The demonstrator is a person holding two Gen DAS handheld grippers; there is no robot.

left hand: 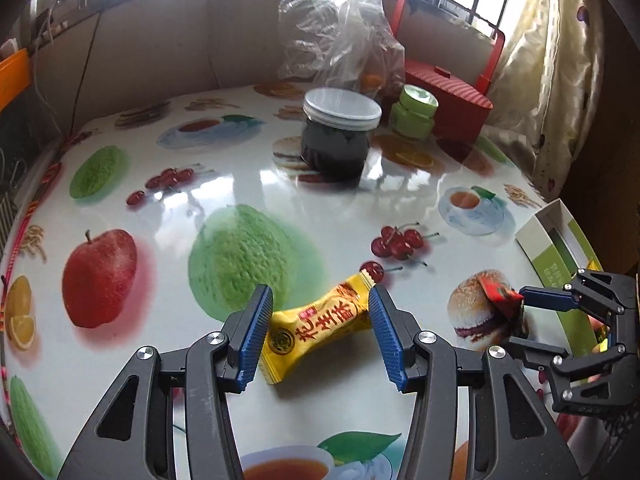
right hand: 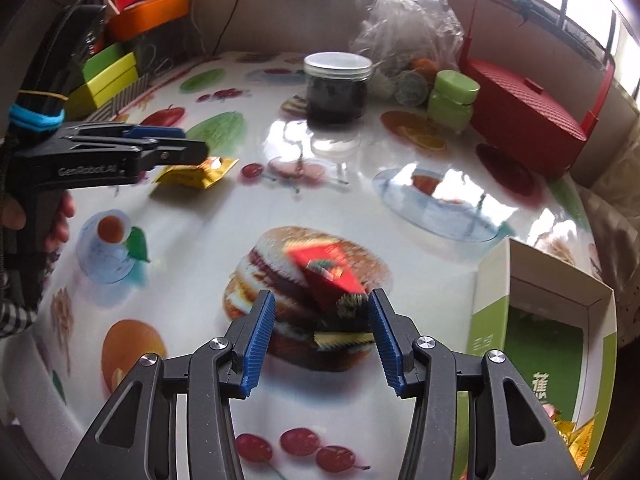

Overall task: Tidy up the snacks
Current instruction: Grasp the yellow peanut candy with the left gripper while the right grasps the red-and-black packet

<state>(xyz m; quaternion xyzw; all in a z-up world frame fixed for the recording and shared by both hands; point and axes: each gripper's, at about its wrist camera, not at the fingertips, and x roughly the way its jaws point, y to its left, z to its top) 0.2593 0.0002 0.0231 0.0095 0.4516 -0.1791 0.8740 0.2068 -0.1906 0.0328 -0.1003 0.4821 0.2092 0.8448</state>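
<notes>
A yellow snack packet (left hand: 320, 326) lies on the fruit-print table between the open jaws of my left gripper (left hand: 318, 330); the pads stand on either side, not pressing it. It also shows in the right wrist view (right hand: 198, 172) under the left gripper (right hand: 188, 144). A red snack packet (right hand: 328, 272) sits between the open jaws of my right gripper (right hand: 320, 336), blurred; whether the pads touch it is unclear. In the left wrist view the red packet (left hand: 500, 294) is at the tips of the right gripper (left hand: 520, 312). A green and white open box (right hand: 544, 320) stands at the right.
A dark jar (left hand: 338, 136) with a white lid, a small green jar (left hand: 414, 112), a clear plastic bag (left hand: 340, 28) and a red basket (left hand: 448, 96) stand at the table's back. Green boxes (right hand: 108, 76) and an orange tray (right hand: 150, 14) sit beyond the left edge.
</notes>
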